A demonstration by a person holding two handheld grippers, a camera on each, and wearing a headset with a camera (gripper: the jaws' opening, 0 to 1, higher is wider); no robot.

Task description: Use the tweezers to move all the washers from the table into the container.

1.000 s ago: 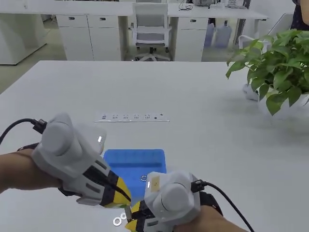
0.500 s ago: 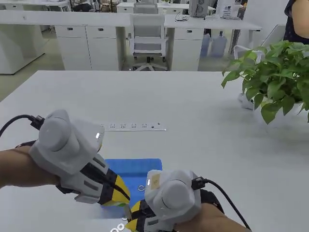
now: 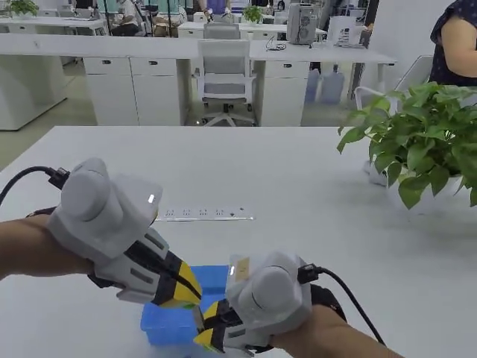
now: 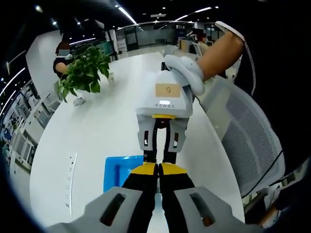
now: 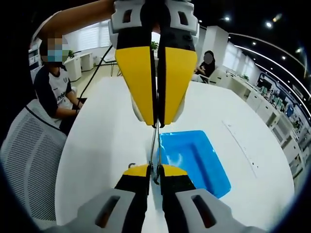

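Observation:
Thin metal tweezers (image 5: 155,145) run between the two grippers, which meet tip to tip. My left gripper (image 5: 156,121) comes down from the top of the right gripper view with its yellow jaws shut on the tweezers' upper part. My right gripper (image 5: 155,171) has its jaws closed around the lower end. In the head view the left gripper (image 3: 188,292) and the right gripper (image 3: 203,335) sit over the near side of the blue container (image 3: 168,327). The container (image 5: 199,160) lies just to the right of the tweezers. I can't make out any washers.
A flush power strip (image 3: 203,214) lies in the white table beyond the container. A potted plant (image 3: 417,149) stands at the far right. An office chair (image 3: 226,71) and desks are behind the table. A mesh chair (image 4: 243,131) is close to the table edge.
The head camera has tilted up, so the table and container slid down the picture and the washers near the bottom edge left the frame. The grippers stay tip to tip.

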